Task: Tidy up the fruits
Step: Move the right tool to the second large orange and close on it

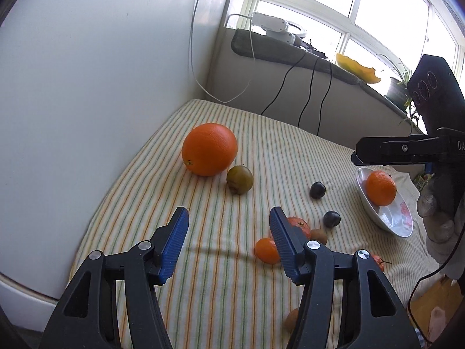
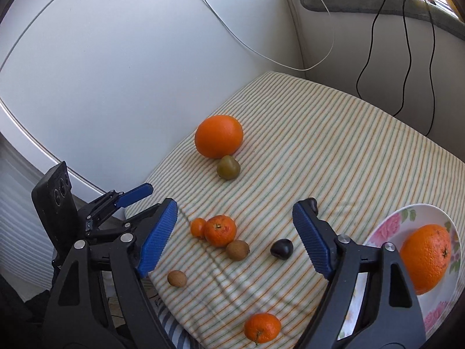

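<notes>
A big orange (image 1: 209, 149) (image 2: 218, 135) lies on the striped cloth (image 1: 221, 276) with a green-brown fruit (image 1: 239, 179) (image 2: 228, 167) beside it. Mandarins (image 2: 220, 230), a small kumquat (image 2: 198, 227), brown kiwis (image 2: 237, 249) and dark plums (image 1: 317, 190) (image 2: 281, 249) lie scattered. A floral white plate (image 2: 407, 218) (image 1: 392, 221) holds one orange (image 2: 426, 257) (image 1: 380, 188). My left gripper (image 1: 229, 218) is open and empty over the cloth. My right gripper (image 2: 234, 208) is open and empty above the small fruits, and seen side-on in the left wrist view (image 1: 356, 157).
A white curved wall (image 1: 101, 87) borders the cloth on the left. Cables (image 2: 404, 58) hang down the back wall. A window ledge (image 1: 290, 52) holds a white device and plants. A mandarin (image 2: 262, 327) lies near the cloth's front edge.
</notes>
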`<state>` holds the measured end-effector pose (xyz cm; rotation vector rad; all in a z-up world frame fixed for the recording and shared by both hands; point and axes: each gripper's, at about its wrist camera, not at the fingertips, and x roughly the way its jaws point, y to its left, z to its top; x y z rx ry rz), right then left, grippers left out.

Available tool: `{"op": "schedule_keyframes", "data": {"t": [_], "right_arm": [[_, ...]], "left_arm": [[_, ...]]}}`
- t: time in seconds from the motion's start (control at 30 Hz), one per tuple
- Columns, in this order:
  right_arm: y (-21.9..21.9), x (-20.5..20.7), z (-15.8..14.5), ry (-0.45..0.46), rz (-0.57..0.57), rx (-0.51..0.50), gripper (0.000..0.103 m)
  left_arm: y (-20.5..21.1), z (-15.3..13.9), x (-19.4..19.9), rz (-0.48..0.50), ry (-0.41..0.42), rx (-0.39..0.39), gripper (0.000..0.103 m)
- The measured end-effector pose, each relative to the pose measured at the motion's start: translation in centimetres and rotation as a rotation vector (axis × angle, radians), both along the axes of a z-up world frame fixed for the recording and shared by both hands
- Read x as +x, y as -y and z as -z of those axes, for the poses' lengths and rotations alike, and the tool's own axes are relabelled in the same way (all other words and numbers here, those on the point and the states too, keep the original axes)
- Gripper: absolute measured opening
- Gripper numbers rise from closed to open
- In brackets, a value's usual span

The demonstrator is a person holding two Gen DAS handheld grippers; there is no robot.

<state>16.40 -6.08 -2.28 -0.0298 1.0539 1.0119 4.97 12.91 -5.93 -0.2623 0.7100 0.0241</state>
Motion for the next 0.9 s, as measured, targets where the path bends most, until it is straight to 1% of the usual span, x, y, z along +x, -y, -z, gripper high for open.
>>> {"op": "schedule_keyframes", "data": {"t": [0.1, 0.13, 0.23, 0.3, 0.37, 0.47, 0.63, 0.8, 0.83, 0.9], "right_arm": [[-2.5, 2.0, 0.9, -0.099, 0.014, 0.032, 0.09], [-3.2, 2.7, 1.4, -0.125, 0.025, 0.037, 0.09], [-5.3, 4.5, 3.0, -0.201, 0.054, 0.035, 0.09], [-6.6, 5.5, 4.1, -0.245, 0.069, 0.034, 0.09], [-7.7, 6.3, 5.0, -0.272, 0.08, 0.035, 0.091], [-9.0, 7.0, 5.9, -0.28, 0.087, 0.025, 0.09], [-10.8, 7.7, 6.9, -0.293, 0.082, 0.013, 0.09], [-12.2, 8.0, 7.2, -0.294, 0.071, 0.003, 0.09], [-12.4, 8.0, 7.3, -0.295, 0.07, 0.002, 0.09], [-13.2, 8.0, 7.5, -0.294, 0.06, -0.004, 0.086]], "left_arm": [[-0.7, 0.3, 1.7, 0.003, -0.004, 0.005, 0.062], [-1.1, 0.4, 2.3, 0.003, -0.008, 0.001, 0.064], [-2.1, 0.8, 3.8, 0.014, -0.015, -0.027, 0.064], [-2.5, 1.0, 4.8, 0.02, -0.018, -0.032, 0.064], [-3.0, 1.1, 5.7, 0.027, -0.021, -0.043, 0.064], [-3.6, 1.4, 6.8, 0.031, -0.032, -0.067, 0.066], [-4.0, 1.6, 7.8, 0.038, -0.038, -0.076, 0.066], [-4.3, 2.0, 8.7, 0.049, -0.061, -0.082, 0.066], [-4.3, 2.1, 8.8, 0.05, -0.066, -0.082, 0.066], [-4.2, 2.3, 8.9, 0.054, -0.071, -0.083, 0.066]]}}
